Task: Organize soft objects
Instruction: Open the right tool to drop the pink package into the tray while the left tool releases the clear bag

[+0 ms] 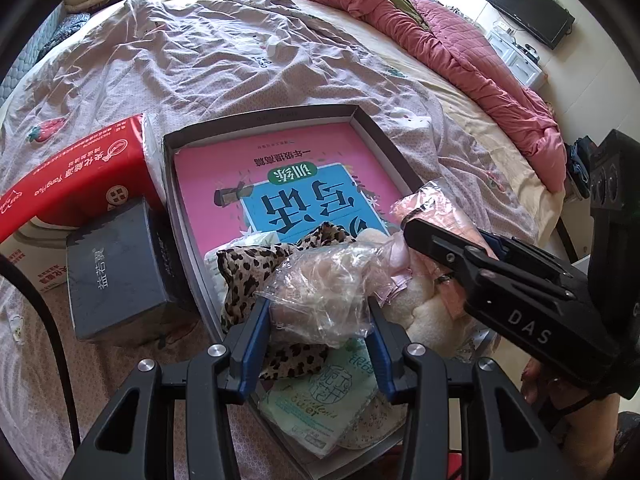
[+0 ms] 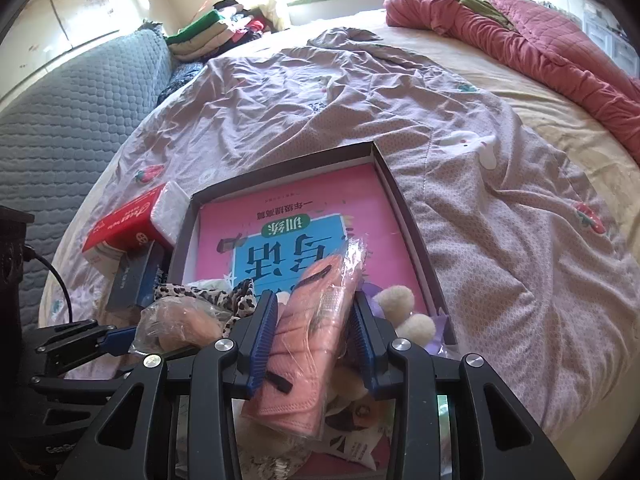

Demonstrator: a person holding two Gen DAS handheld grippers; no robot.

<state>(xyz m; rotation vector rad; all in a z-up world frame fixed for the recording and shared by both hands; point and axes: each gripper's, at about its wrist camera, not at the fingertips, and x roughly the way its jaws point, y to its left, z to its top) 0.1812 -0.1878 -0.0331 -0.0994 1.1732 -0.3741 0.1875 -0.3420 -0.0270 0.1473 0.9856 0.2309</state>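
Note:
A dark shallow box (image 1: 182, 184) lies on the bed with a pink and blue book (image 1: 280, 176) in it. Soft things are piled at its near end: a leopard-print cloth (image 1: 240, 272), a cream plush toy (image 1: 428, 312) and a green tissue pack (image 1: 320, 404). My left gripper (image 1: 318, 312) is shut on a clear plastic bag (image 1: 324, 284) with something pinkish inside. My right gripper (image 2: 314, 340) is shut on a pink cloth in a clear wrapper (image 2: 312, 332), held above the box; it also shows in the left wrist view (image 1: 448, 240).
A red tissue box (image 1: 80, 176) and a dark grey box (image 1: 116, 268) sit left of the tray. A wrinkled lilac sheet (image 1: 200, 60) covers the bed, with a pink quilt (image 1: 460, 52) along the far right. Folded clothes (image 2: 208, 32) lie at the back.

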